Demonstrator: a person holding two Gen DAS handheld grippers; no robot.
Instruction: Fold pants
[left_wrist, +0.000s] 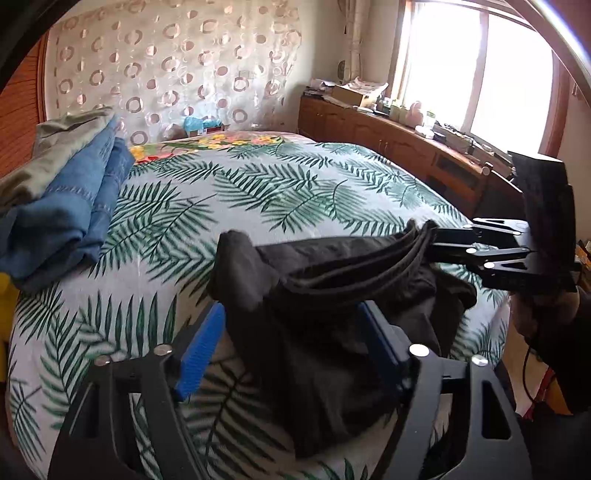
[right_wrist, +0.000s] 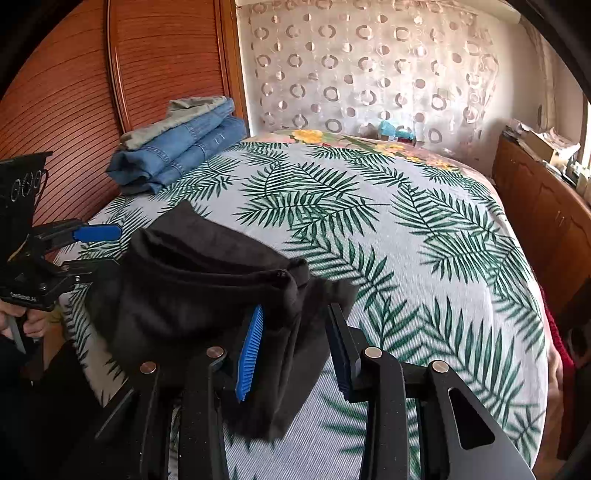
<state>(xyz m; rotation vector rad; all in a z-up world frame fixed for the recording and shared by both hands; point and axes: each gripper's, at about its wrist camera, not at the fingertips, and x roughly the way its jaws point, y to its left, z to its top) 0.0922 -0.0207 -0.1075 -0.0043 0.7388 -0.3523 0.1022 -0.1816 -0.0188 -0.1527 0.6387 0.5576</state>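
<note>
Fingers (left_wrist: 199, 354) of both grippers stand parted around the folded black pants (right_wrist: 207, 280).

The middle and far half of the bed (right_wrist: 424, 221), under its palm-leaf cover, lies bare from the black pants (right_wrist: 207, 280) to the flowered blanket (right_wrist: 369, 142) at the far end, so a hand-held gripper could pass freely there. At the bed's left far corner a stack of folded jeans (right_wrist: 181, 151) stands against the wooden panel wall (right_wrist: 74, 92), closing that corner. A low wooden cabinet (left_wrist: 406, 142) runs along the bed's right edge, its top crowded with boxes and small items. The black pants bundle fills the near edge between both hand-held grippers.
</note>
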